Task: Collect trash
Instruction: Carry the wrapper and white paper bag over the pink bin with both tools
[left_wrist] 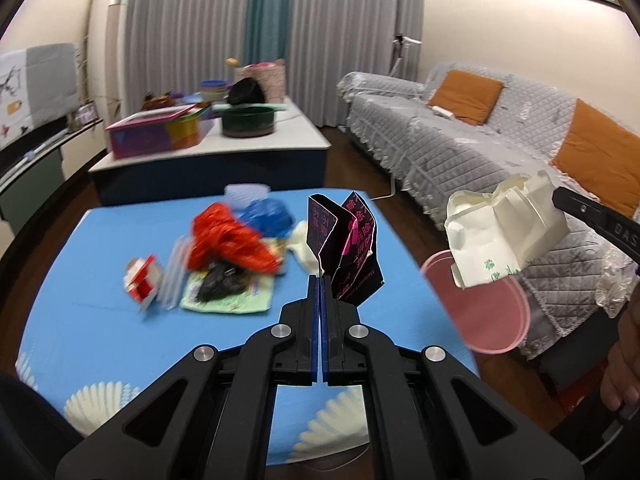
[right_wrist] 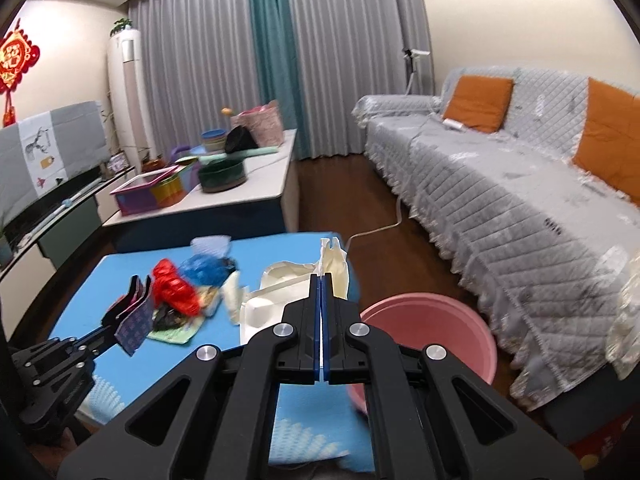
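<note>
Both grippers loaded: carry the two pieces to the pink plastic basin [right_wrist: 430,332].

Your left gripper [left_wrist: 322,280] pinches a crumpled black-and-pink printed paper wrapper [left_wrist: 344,240] between its closed fingers; your right gripper [right_wrist: 322,280] pinches a flattened cream-white paper carton [right_wrist: 276,292] the same way. Both pieces hang above the blue cloth-covered table [left_wrist: 100,248]. The basin stands on the floor just beside the table's right edge, between the table and the grey quilted sofa [right_wrist: 500,200]. Keep both grips pressed shut until each piece is over the basin's mouth, then release one at a time. Clear the table edge before lowering, and avoid the sofa's lace fringe close behind the basin. The remaining pile of red, blue and black bags and wrappers [left_wrist: 228,240] lies mid-table; pass over it without snagging.
</note>
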A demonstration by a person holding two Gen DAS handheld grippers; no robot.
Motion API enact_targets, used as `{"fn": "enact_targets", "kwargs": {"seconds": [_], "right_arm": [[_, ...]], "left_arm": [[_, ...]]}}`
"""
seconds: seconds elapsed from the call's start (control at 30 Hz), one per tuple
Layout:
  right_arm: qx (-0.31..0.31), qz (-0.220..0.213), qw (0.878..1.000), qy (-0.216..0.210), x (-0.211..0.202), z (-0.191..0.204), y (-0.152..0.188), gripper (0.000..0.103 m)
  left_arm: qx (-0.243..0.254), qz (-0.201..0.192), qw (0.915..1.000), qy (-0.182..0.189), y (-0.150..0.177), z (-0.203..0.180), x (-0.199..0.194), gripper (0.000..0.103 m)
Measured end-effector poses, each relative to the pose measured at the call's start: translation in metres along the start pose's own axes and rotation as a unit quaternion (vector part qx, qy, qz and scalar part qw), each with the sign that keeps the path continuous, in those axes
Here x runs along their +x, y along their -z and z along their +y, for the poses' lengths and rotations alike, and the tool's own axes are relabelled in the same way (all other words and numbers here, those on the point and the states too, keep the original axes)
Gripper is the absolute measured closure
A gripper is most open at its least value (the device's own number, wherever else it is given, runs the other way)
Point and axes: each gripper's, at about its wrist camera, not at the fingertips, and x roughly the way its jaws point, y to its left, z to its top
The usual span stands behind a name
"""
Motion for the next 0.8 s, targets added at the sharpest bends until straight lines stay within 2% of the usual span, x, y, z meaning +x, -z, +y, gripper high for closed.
{"fn": "enact_targets", "kwargs": {"seconds": [0.27, 0.43, 0.57, 0.8], "right_arm": [[0.014, -0.012, 0.998, 0.056, 0.013, -0.062, -0.017, 0.102], [0.037, -0.016, 0.996, 0.084, 0.025, -0.096, -0.009, 0.102], [0.058, -0.014, 0.994, 0.095, 0.035, -0.117, -0.002, 0.102], [0.062, 0.002, 0.993, 0.100, 0.061, -0.131, 0.004, 0.102]], "left_arm": [[0.023, -0.005, 0.9987, 0.045, -0.021, -0.048, 0.024, 0.103], [0.039, 0.005, 0.9973, 0.061, -0.025, -0.076, 0.050, 0.103], [0.049, 0.010, 0.9964, 0.069, -0.029, -0.098, 0.073, 0.103], [0.055, 0.021, 0.9949, 0.081, -0.034, -0.127, 0.102, 0.103]]}}
